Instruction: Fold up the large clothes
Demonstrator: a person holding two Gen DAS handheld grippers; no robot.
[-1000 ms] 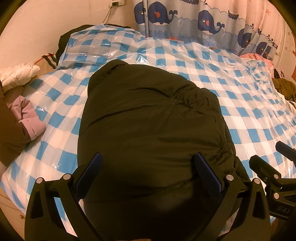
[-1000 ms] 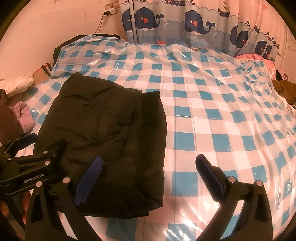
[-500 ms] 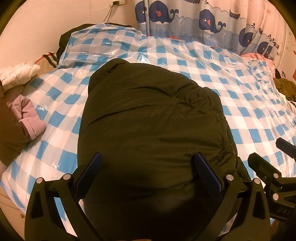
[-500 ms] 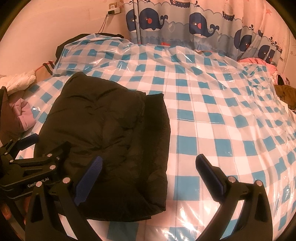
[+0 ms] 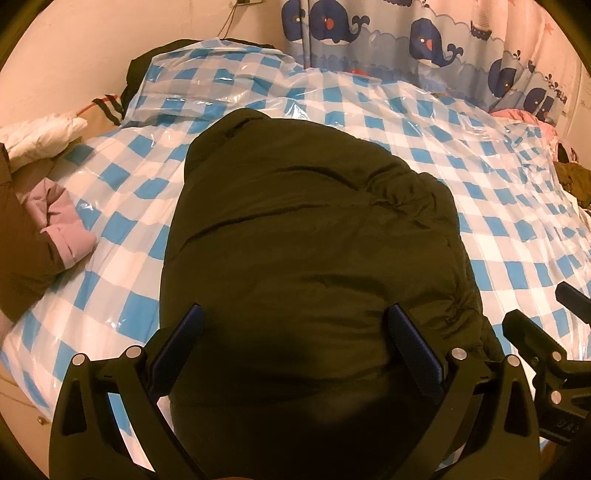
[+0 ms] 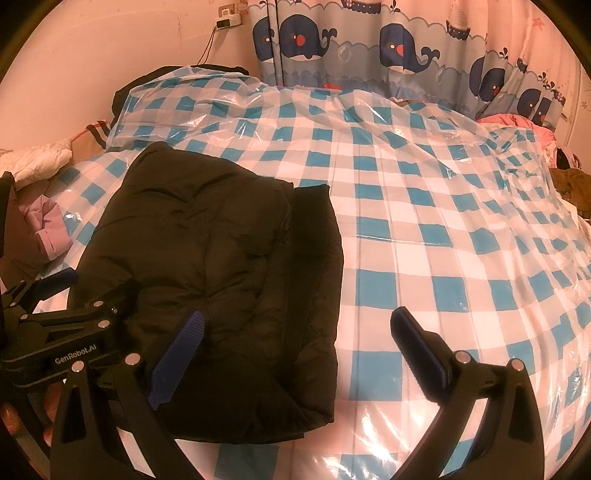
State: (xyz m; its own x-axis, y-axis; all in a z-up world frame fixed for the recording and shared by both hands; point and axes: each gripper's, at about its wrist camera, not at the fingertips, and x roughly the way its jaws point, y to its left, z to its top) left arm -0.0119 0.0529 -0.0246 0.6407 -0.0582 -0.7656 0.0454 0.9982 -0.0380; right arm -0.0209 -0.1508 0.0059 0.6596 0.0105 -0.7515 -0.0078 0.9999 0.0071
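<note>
A dark puffy jacket (image 5: 314,266) lies folded into a compact bundle on the blue-and-white checked bed cover (image 5: 498,229). My left gripper (image 5: 295,347) hovers open just above its near end, holding nothing. In the right wrist view the same jacket (image 6: 221,266) sits at left on the bed cover (image 6: 424,240), with a flat folded flap along its right side. My right gripper (image 6: 295,350) is open over the jacket's right edge, its left finger over fabric, its right finger over bare cover. The left gripper (image 6: 55,317) shows at the left edge; the right gripper (image 5: 554,350) shows at far right.
A shiny plastic sheet covers the bed. Pink and brown clothes (image 5: 48,236) and a white garment (image 5: 40,136) pile at the left. A whale-print curtain (image 6: 369,44) hangs behind. More clothes (image 6: 569,184) lie at the far right. A wall socket (image 6: 229,14) with a cable sits above.
Both grippers have drawn back slightly from the jacket and stayed open. The jacket has not moved.
</note>
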